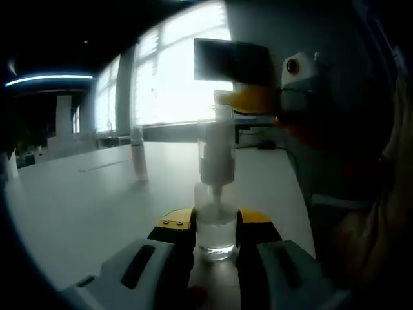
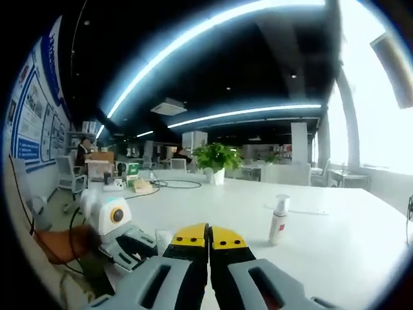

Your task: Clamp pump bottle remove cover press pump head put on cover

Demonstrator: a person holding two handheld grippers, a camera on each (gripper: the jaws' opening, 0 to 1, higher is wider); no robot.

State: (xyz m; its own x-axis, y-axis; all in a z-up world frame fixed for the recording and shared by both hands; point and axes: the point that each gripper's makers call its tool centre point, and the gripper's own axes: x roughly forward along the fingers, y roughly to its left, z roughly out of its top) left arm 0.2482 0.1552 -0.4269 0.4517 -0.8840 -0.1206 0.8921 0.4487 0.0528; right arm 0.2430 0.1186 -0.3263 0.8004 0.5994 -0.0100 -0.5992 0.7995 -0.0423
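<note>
Left gripper (image 1: 216, 227): clamping jaws on clear pump bottle (image 1: 216, 194), standing upright on white bench (image 1: 90, 200).
Right gripper (image 2: 208, 244): pressing jaws together, holding nothing.
Beyond: small spray bottle (image 2: 279, 219) standing on bench.

Two grey moulded jaw arms with dark oblong recesses are being shown on the left gripper (image 1: 216, 227), each tipped with a yellow block over black pads; small screws are being seen on the left yellow tip. The right gripper (image 2: 208, 248) is being presented in the same livery — grey arms, dark slots, yellow tips dotted with screws. In the right gripper view the other gripper's pale grey body and black cables are appearing.
</note>
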